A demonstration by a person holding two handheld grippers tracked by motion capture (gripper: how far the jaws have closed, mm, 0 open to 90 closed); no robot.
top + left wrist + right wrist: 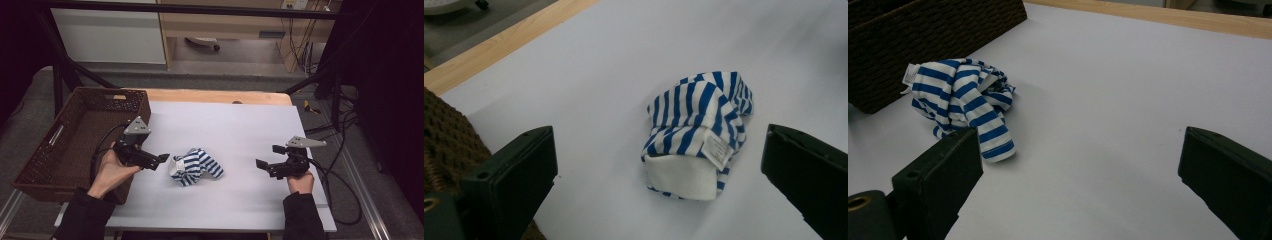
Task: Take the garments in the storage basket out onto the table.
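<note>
Approach step. Striped garment point(195, 166) lies bunched mid-tabletop, toward the left edge beside the basket point(75, 135). Left gripper point(161, 159) just beside it, fingers apart; right gripper point(267, 157) well apart, fingers apart. Next: close left fingers on cloth.

both claws point(165, 159) point(262, 161) wide open
</note>
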